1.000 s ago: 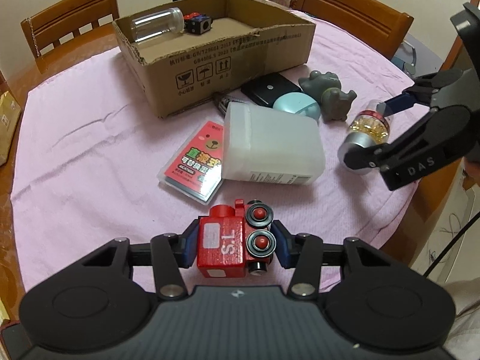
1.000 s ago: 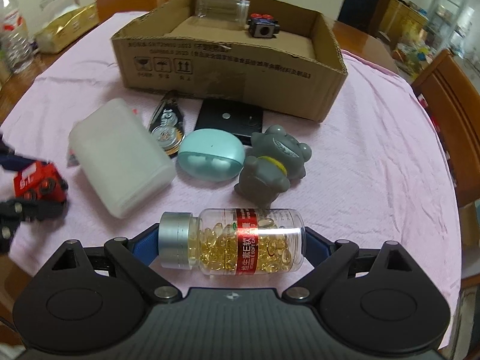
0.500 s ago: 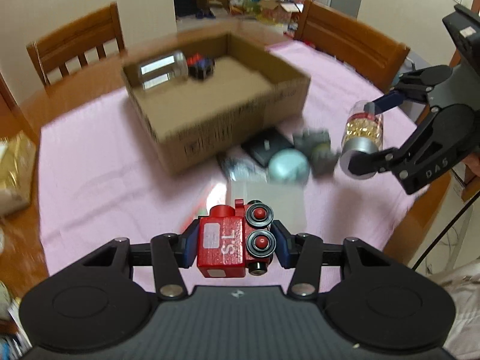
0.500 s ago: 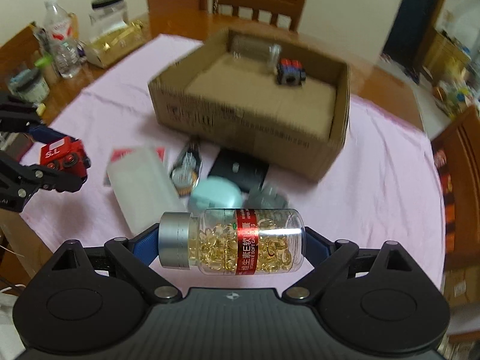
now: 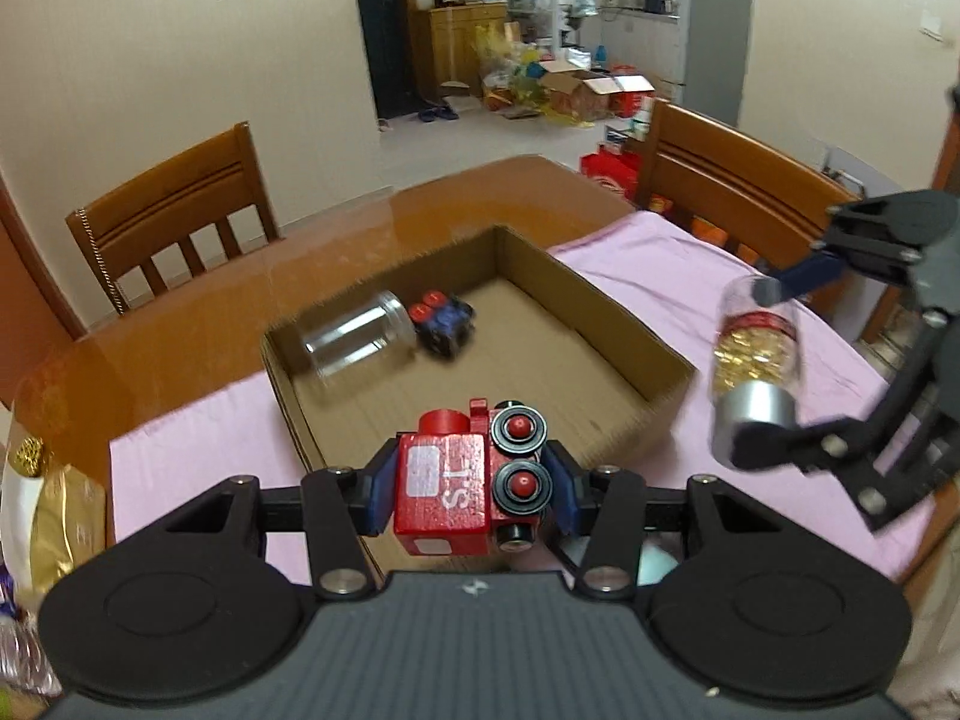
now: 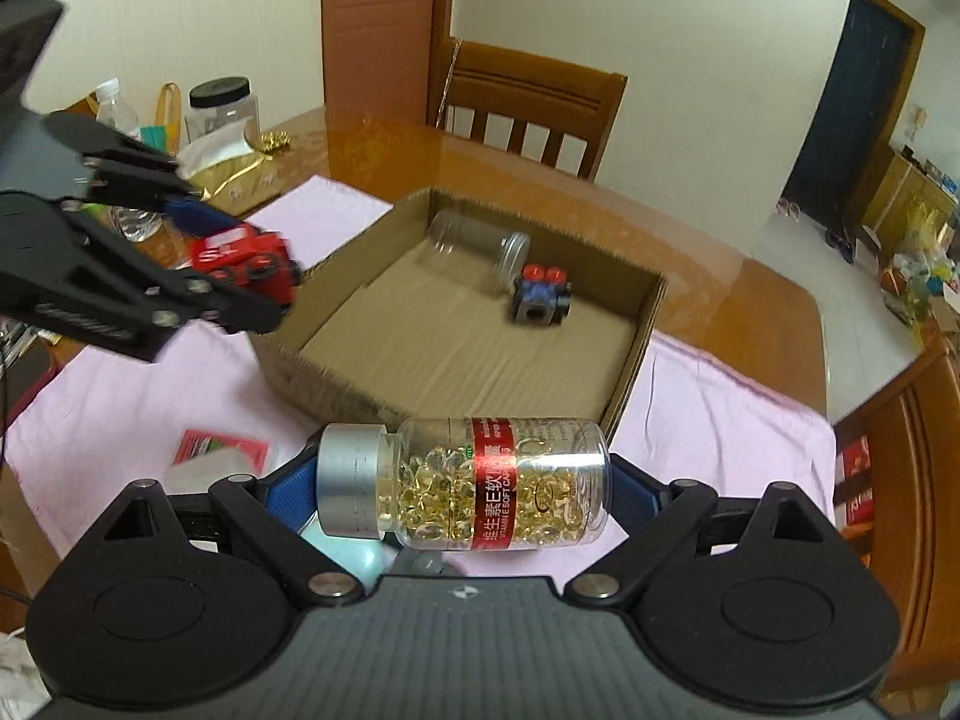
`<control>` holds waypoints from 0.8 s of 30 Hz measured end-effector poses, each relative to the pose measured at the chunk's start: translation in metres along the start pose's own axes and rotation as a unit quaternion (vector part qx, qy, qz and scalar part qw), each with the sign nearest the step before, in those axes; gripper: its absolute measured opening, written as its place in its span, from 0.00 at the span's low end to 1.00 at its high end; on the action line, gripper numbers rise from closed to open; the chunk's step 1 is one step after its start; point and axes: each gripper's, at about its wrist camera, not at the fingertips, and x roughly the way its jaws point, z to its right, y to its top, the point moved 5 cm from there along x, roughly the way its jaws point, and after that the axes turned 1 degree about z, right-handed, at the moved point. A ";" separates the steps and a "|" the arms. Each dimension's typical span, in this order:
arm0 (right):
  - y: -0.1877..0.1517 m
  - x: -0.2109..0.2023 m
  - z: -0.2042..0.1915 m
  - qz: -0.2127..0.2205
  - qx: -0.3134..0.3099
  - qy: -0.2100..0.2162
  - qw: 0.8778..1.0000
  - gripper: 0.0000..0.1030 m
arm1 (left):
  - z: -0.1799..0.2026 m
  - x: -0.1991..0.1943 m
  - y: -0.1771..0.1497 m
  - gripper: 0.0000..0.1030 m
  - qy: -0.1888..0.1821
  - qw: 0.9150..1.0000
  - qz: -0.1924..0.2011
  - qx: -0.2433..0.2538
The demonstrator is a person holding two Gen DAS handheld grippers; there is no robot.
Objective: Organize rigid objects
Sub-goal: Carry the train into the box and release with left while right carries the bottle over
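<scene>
Between the left gripper's (image 5: 471,495) jaws, a red toy train (image 5: 462,489) is being clamped, hanging above the near edge of the cardboard box (image 5: 624,336). Beside it, the right gripper's (image 6: 462,483) jaws are gripping a capsule bottle (image 6: 468,483) end to end. Beyond both, a clear jar (image 5: 357,339) and blue toy block (image 5: 444,330) are lying inside the box on the pink-clothed counter (image 5: 660,264).

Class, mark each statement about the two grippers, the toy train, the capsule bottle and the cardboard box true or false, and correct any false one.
1. The left gripper grips a red toy train. True.
2. The right gripper is empty. False: it clamps a capsule bottle end to end.
3. The cardboard box is empty. False: a clear jar and a small blue-and-red toy lie inside.
4. The capsule bottle has a silver cap. True.
</scene>
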 end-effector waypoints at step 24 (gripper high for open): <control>0.043 0.050 0.037 0.006 -0.027 0.004 1.000 0.94 | -0.056 0.073 0.010 0.96 0.098 0.992 0.004 -0.074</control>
